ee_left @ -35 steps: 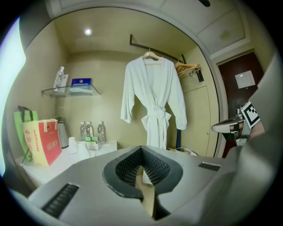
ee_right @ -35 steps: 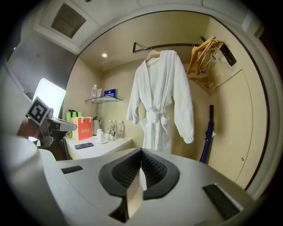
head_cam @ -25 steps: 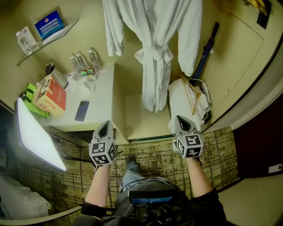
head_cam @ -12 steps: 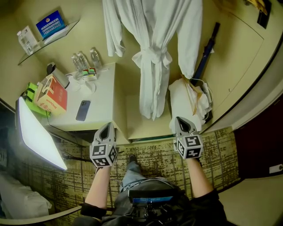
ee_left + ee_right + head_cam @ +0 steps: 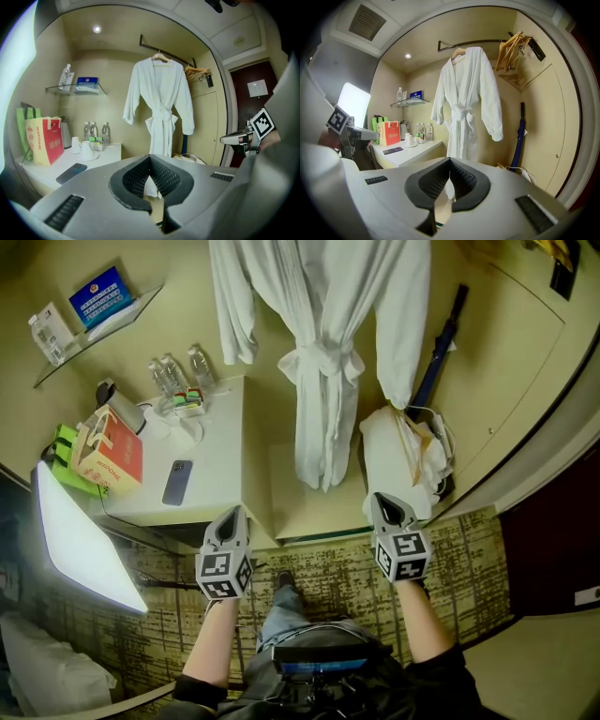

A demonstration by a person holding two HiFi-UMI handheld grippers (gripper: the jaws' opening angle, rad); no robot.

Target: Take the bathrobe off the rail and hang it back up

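A white bathrobe [image 5: 323,352] hangs on a wooden hanger [image 5: 159,57] from the dark rail [image 5: 164,52] in the alcove ahead, its belt tied at the waist. In the right gripper view the bathrobe [image 5: 466,98] hangs under the rail [image 5: 487,42]. My left gripper [image 5: 234,512] and right gripper [image 5: 382,500] are held side by side low in the head view. Both point toward the robe and stay well short of it. Each gripper, the left [image 5: 150,161] and the right [image 5: 450,164], has its jaws shut with nothing between them.
A white desk [image 5: 211,474] at the left carries a phone [image 5: 176,482], a red bag [image 5: 111,444], cups and water bottles [image 5: 178,371]. A blue umbrella [image 5: 436,352] and a white bag [image 5: 398,460] stand right of the robe. Spare wooden hangers [image 5: 513,47] hang on the rail's right end.
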